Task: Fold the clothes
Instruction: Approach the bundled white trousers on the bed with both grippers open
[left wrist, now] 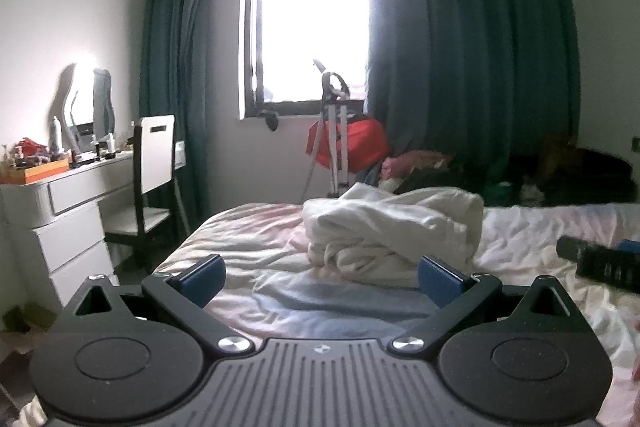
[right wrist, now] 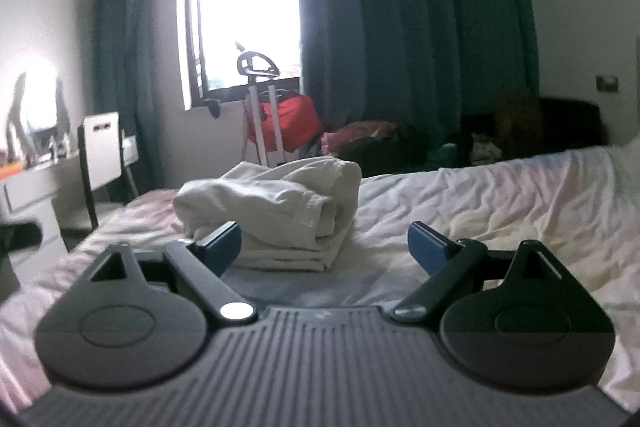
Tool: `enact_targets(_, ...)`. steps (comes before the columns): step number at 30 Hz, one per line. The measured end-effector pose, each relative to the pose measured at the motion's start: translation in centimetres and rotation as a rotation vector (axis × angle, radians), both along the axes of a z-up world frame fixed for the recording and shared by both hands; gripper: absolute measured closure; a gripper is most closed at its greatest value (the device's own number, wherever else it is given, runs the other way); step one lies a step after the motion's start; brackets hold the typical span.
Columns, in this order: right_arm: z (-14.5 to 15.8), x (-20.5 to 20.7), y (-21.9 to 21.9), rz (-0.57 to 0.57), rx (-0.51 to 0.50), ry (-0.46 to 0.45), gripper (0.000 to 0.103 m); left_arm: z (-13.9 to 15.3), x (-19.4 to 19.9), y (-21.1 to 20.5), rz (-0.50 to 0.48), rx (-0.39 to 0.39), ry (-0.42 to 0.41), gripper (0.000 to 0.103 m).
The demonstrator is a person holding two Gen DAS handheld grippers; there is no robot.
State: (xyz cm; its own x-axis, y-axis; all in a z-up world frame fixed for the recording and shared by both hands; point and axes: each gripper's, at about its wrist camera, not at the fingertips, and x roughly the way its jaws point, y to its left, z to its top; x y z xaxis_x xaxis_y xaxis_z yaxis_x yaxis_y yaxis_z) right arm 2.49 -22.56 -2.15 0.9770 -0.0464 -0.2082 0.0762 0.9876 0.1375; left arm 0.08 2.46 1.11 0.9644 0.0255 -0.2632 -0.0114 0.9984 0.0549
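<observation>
I am holding my left gripper (left wrist: 320,277) and my right gripper (right wrist: 324,247) with blue-padded jaws spread wide, gripping nothing. The crumpled white cotton garment (left wrist: 394,227) is lying bunched on the wrinkled pale bed sheet (right wrist: 500,203), just beyond both.

Both your wrist views sit low over the bed (left wrist: 256,251), facing the window (left wrist: 312,19) — near the white bundle (left wrist: 392,227). They share bundle (right wrist: 272,211), window (right wrist: 248,7), curtains (right wrist: 420,27).

Red bag (left wrist: 352,143), chair (left wrist: 154,163), teal curtains (left wrist: 480,47)
</observation>
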Motion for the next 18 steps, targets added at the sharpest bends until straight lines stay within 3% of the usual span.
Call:
enact_targets(9,7.4,1.3,0.9,-0.044,0.083,-0.016,0.011,0.1,0.6,2.7,-0.031,-0.056,0.017,0.000)
enact_targets(14,10.6,3.1,0.9,-0.083,0.015,0.076,0.011,0.1,0.1,3.5,-0.008,-0.067,0.028,0.000)
enact_targets(18,12.0,1.9,0.7,-0.077,0.004,0.065,0.011,-0.3,-0.8,3.2,-0.020,-0.046,0.026,0.000)
